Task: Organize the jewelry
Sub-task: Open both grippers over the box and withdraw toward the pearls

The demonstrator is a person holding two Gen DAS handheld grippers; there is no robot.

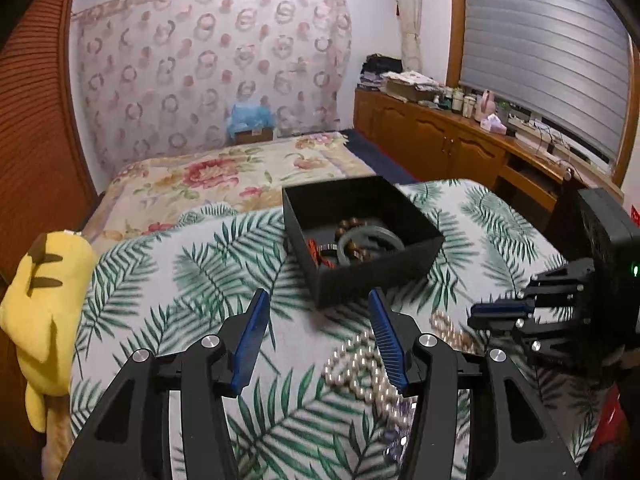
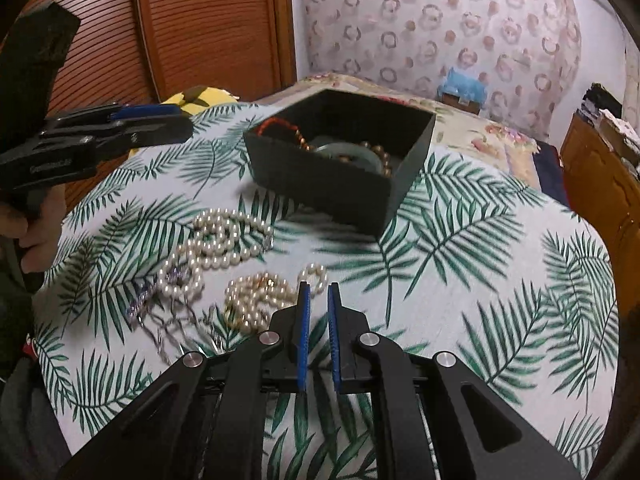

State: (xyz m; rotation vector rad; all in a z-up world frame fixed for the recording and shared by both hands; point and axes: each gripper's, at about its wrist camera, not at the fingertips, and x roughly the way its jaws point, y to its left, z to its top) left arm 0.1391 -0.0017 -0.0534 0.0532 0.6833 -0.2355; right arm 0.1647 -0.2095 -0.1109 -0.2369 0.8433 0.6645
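Left gripper (image 1: 318,298) gapes wide; right gripper (image 2: 318,286), nearly together, grips nothing; pearl necklace (image 2: 224,236) at ten o'clock, black box (image 2: 340,184) at twelve.

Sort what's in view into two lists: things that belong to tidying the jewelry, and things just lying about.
Belongs to the job:
- black box holding a jade-green bangle and brown bead bracelet
- white pearl necklace
- cream pearl strand
- silver chain
- left claw, right claw

Just lying about:
- yellow plush toy
- floral blanket
- wooden cabinet
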